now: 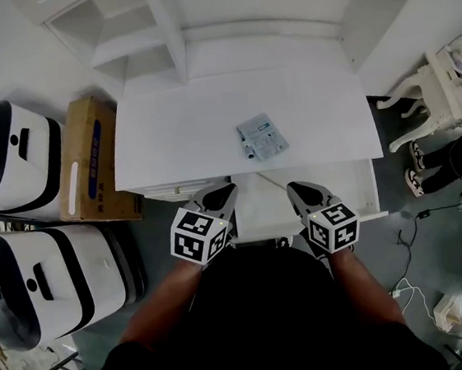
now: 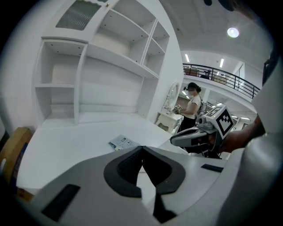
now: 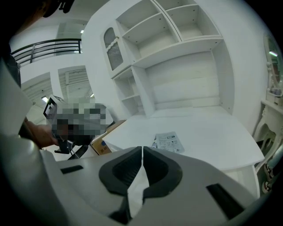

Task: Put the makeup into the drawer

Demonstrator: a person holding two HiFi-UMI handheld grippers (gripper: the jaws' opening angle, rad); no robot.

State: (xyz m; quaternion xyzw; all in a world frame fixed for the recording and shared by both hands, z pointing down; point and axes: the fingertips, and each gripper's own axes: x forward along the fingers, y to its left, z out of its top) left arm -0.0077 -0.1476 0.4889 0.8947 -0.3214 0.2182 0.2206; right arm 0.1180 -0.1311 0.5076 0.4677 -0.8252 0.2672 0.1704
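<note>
A person stands at a white desk (image 1: pixel 176 136) with shelves (image 1: pixel 172 29) at its back. The makeup (image 1: pixel 262 137), a flat pale packet, lies on the desk top right of centre, well apart from both grippers. Below the front edge a white drawer (image 1: pixel 259 210) appears to be pulled out, and nothing shows in the part that is in view.

The left gripper (image 1: pixel 220 196) and right gripper (image 1: pixel 296 191) are held side by side over the drawer, near the desk edge. Both point forward and slightly down, with bare forearms (image 1: pixel 172 290) stretched out from the body. Each gripper's own view shows its jaws closed tip to tip on nothing. The packet lies ahead of them on the desk (image 2: pixel 122 142) (image 3: pixel 168 142).

Judging by this, the drawer step looks done and picking up the makeup comes next. That move calls for one gripper to open its jaws, reach forward onto the desk and close on the packet. Because the packet is thin and lies flat, catching an edge or corner is likely the hard part.
</note>
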